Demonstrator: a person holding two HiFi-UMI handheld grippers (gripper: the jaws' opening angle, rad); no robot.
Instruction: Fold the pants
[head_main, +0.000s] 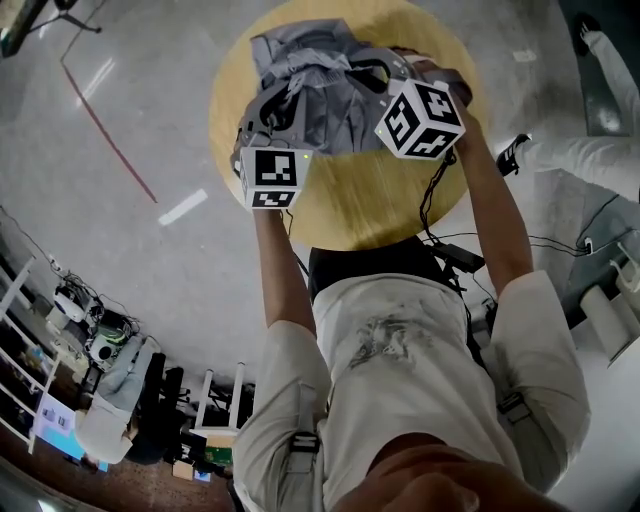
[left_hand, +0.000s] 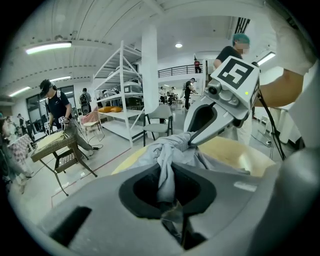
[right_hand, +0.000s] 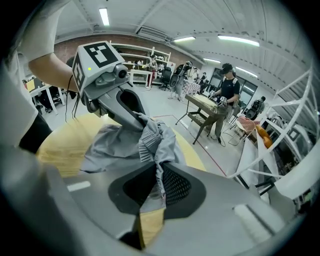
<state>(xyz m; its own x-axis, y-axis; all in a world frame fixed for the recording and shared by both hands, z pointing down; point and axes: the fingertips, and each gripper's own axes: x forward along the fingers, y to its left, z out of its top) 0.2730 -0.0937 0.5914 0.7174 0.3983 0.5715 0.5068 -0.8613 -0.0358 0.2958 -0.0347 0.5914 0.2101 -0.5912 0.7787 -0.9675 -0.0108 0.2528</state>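
Note:
The grey pants (head_main: 320, 90) lie bunched in a heap on the far half of a round wooden table (head_main: 370, 205). My left gripper (head_main: 270, 115) reaches in from the heap's left and is shut on a fold of the cloth, which runs up between its jaws (left_hand: 169, 197). My right gripper (head_main: 375, 72) comes in from the right and is shut on another bunched, gathered part of the pants (right_hand: 150, 145), with fabric pinched between its jaws (right_hand: 154, 192). The two grips sit close together, and the cloth hides the fingertips in the head view. Each gripper shows in the other's view, the right gripper (left_hand: 215, 117) and the left gripper (right_hand: 117, 102).
Black cables and a power strip (head_main: 455, 255) lie on the floor at the table's near right. A red line (head_main: 105, 135) crosses the floor at left. Round about stand a chair (left_hand: 159, 120), white racks (left_hand: 117, 95), a small work table (left_hand: 52, 145) and several people.

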